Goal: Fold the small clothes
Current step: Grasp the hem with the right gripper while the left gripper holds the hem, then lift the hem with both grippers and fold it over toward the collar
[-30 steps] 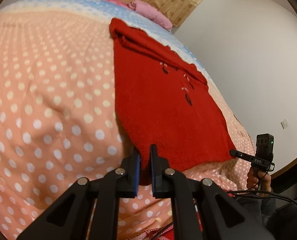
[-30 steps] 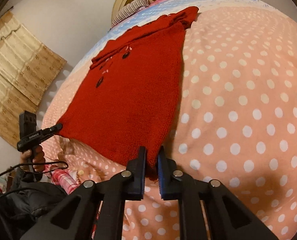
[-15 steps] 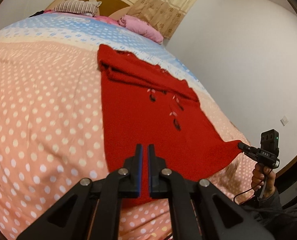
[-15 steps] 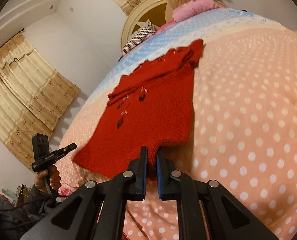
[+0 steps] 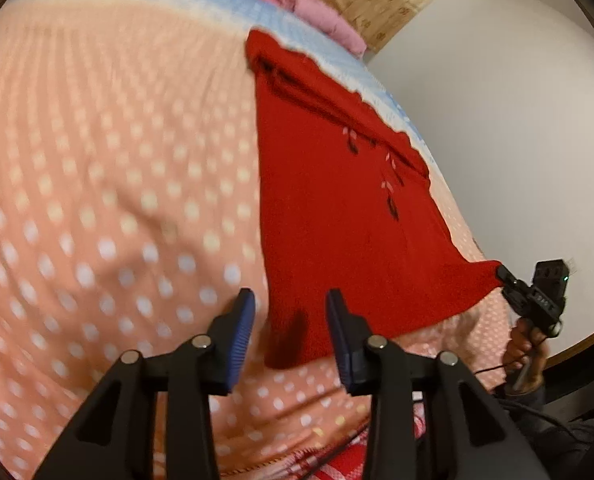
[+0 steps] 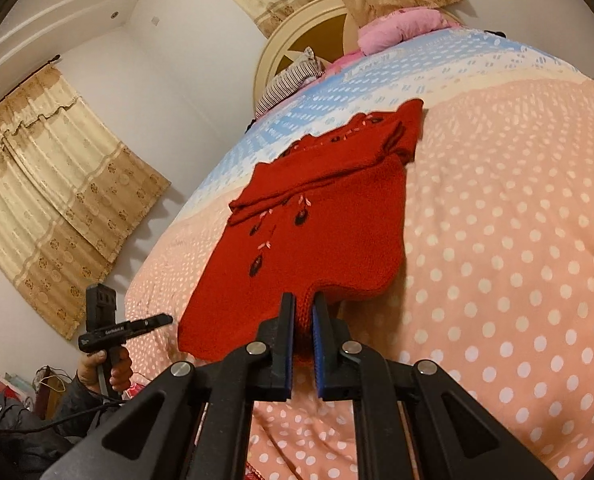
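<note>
In the left wrist view, the left gripper (image 5: 289, 312) has just been opening and its jaws now stand apart — the near corner of the red sweater (image 5: 337, 208) lies between them, but the pads do not press it. The sweater lies on the dotted bedcover (image 5: 97, 200), with its long axis running away toward the pillows. In the right wrist view, the right gripper (image 6: 304, 312) is closed on the other hem corner, lifted a little — so this hand is the one holding it.

Left gripper (image 5: 289, 320), right gripper (image 6: 304, 320): black angular arms, silver round screws, blue ribbed pads. Lower left of right view: dark sleeve (image 6: 71, 402), black cable.
</note>
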Tool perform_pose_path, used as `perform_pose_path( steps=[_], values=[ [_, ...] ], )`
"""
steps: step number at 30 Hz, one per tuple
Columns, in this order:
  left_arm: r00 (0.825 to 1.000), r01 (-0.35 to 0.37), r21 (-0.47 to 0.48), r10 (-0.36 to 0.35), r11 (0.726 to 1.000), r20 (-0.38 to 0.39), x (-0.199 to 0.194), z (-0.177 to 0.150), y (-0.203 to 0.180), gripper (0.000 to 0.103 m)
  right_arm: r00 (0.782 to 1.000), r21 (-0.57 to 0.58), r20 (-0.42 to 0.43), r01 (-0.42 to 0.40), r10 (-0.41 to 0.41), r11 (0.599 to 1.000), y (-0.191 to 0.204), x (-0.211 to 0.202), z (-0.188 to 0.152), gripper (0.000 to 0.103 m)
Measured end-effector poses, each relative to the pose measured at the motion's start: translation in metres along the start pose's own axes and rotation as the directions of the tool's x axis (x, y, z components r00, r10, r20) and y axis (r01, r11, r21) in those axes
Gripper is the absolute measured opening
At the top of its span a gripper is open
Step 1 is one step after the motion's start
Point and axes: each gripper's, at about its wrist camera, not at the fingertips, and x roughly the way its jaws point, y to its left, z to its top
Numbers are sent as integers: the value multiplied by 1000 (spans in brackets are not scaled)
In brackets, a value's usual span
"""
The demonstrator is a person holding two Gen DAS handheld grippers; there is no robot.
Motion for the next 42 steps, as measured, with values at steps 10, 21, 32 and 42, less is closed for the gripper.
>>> perform_pose_path(
  steps=[10,21,32,42],
  values=[
    [992,118,-100,-123,988,-40,9,-6,11,38,1000,2,-8,-6,6,1000,-1,1,-4,8],
    [996,92,19,-92,996,-3,-1,-4,-10,3,1000,9,-12,-4,4,1000,0,4,-7,8],
    [980,147,92,-157,985,123,-31,41,-36,3,997,0,70,-23,23,1000,4,-9,22,8],
    [953,199,90,-214,976,213,-31,103,-50,3,989,-51,147,-27,34,998,22,-8,85,8]
  ],
)
